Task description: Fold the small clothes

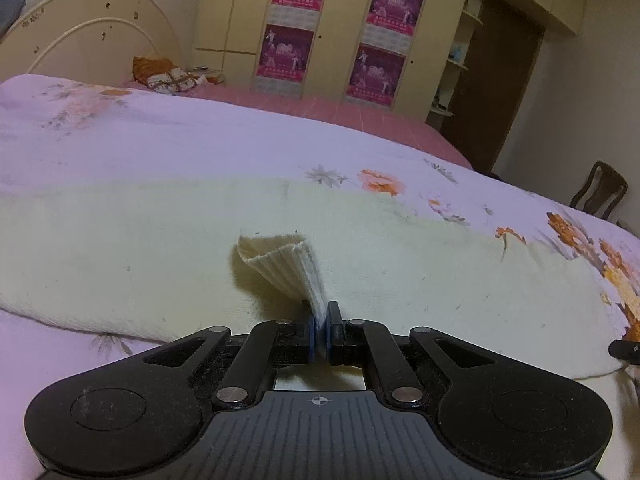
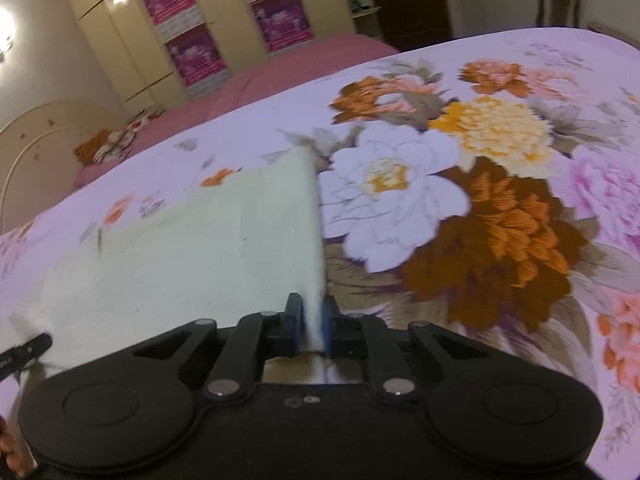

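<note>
A cream knitted garment [image 1: 160,248] lies flat across the floral bedspread [image 1: 160,144]. My left gripper [image 1: 322,334] is shut on a ribbed cuff or corner of it [image 1: 288,268], lifted and curled above the rest. In the right wrist view the same cream garment [image 2: 192,252] stretches away to the left, and my right gripper [image 2: 313,326] is shut on its near right edge. A tip of the right gripper [image 1: 624,348] shows at the right edge of the left view; a tip of the left gripper [image 2: 24,350] shows at the left edge of the right view.
The bedspread [image 2: 480,200] has large orange, white and pink flowers. Behind lie a pink sheet [image 1: 320,104], a headboard [image 1: 92,36] with a pillow pile [image 1: 164,74], wardrobes with posters [image 1: 292,20], a dark door [image 1: 500,80] and a wooden chair [image 1: 600,190].
</note>
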`<state>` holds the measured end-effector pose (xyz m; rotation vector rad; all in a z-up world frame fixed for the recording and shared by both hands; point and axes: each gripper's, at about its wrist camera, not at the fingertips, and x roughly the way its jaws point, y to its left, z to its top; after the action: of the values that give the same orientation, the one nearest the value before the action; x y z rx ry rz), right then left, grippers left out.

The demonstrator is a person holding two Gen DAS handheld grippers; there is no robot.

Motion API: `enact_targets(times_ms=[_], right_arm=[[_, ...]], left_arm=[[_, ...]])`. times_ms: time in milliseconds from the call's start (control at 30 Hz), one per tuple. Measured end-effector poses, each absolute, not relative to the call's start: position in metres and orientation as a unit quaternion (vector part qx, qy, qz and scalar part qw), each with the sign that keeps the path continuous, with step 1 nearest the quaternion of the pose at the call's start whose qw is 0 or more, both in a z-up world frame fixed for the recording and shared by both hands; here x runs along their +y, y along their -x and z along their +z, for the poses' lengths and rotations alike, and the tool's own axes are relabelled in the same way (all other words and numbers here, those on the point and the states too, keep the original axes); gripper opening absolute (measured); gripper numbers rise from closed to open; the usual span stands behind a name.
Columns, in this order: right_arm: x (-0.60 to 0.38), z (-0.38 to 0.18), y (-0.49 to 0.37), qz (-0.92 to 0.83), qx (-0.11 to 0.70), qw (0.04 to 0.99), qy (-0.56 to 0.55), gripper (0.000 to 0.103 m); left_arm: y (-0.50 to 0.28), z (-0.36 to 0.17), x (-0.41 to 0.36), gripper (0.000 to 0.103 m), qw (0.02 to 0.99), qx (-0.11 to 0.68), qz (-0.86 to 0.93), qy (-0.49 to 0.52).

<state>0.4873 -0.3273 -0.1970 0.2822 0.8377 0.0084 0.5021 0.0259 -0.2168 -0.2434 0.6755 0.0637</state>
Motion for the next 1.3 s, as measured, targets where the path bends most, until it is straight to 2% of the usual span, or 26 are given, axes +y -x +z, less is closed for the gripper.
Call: enact_targets(times_ms=[33, 67, 100, 133, 167, 267, 400, 600, 733, 767, 833, 900, 1167, 1300], right_arm=[[-0.326, -0.197, -0.487, 0.003, 0.407, 0.904, -0.131, 0.008], [-0.325, -0.196, -0.487, 0.002, 0.407, 0.905, -0.123, 0.008], [-0.324, -0.195, -0.487, -0.001, 0.408, 0.906, -0.115, 0.008], [-0.323, -0.195, -0.487, -0.002, 0.411, 0.906, -0.107, 0.008], [-0.323, -0.194, -0.488, 0.002, 0.413, 0.905, -0.104, 0.009], [-0.32, -0.182, -0.485, 0.002, 0.393, 0.915, -0.089, 0.027], [-0.305, -0.173, -0.495, 0.027, 0.373, 0.925, -0.07, 0.026], [-0.278, -0.186, -0.519, 0.044, 0.387, 0.92, -0.028, 0.029], [-0.283, -0.197, -0.519, 0.03, 0.399, 0.916, -0.007, 0.028], [-0.284, -0.194, -0.518, 0.026, 0.401, 0.915, -0.012, 0.029], [-0.282, -0.186, -0.511, 0.034, 0.396, 0.917, -0.029, 0.034], [-0.271, -0.179, -0.506, 0.052, 0.39, 0.919, -0.034, 0.043], [-0.2, -0.162, -0.483, 0.133, 0.386, 0.913, -0.024, 0.044], [-0.164, -0.159, -0.474, 0.165, 0.388, 0.907, -0.01, 0.05]], left_arm=[[-0.502, -0.216, 0.029, 0.021, 0.935, 0.331, 0.034, 0.12], [-0.5, -0.214, 0.032, 0.027, 0.935, 0.33, 0.04, 0.12], [-0.496, -0.212, 0.034, 0.04, 0.936, 0.328, 0.045, 0.121], [-0.491, -0.209, 0.038, 0.046, 0.937, 0.324, 0.053, 0.122], [-0.484, -0.206, 0.04, 0.046, 0.938, 0.318, 0.059, 0.122], [-0.47, -0.194, 0.047, 0.046, 0.943, 0.303, 0.068, 0.123], [-0.476, -0.186, 0.034, 0.046, 0.947, 0.297, 0.03, 0.121], [-0.514, -0.211, 0.019, 0.046, 0.929, 0.346, 0.022, 0.126], [-0.514, -0.206, 0.019, 0.047, 0.929, 0.351, 0.019, 0.116], [-0.512, -0.204, 0.021, 0.048, 0.927, 0.352, 0.021, 0.123], [-0.508, -0.201, 0.026, 0.077, 0.925, 0.353, 0.027, 0.14], [-0.499, -0.194, 0.029, 0.087, 0.926, 0.344, 0.045, 0.149], [-0.462, -0.189, 0.078, 0.088, 0.918, 0.353, 0.095, 0.154], [-0.437, -0.191, 0.123, 0.088, 0.909, 0.348, 0.132, 0.185]])
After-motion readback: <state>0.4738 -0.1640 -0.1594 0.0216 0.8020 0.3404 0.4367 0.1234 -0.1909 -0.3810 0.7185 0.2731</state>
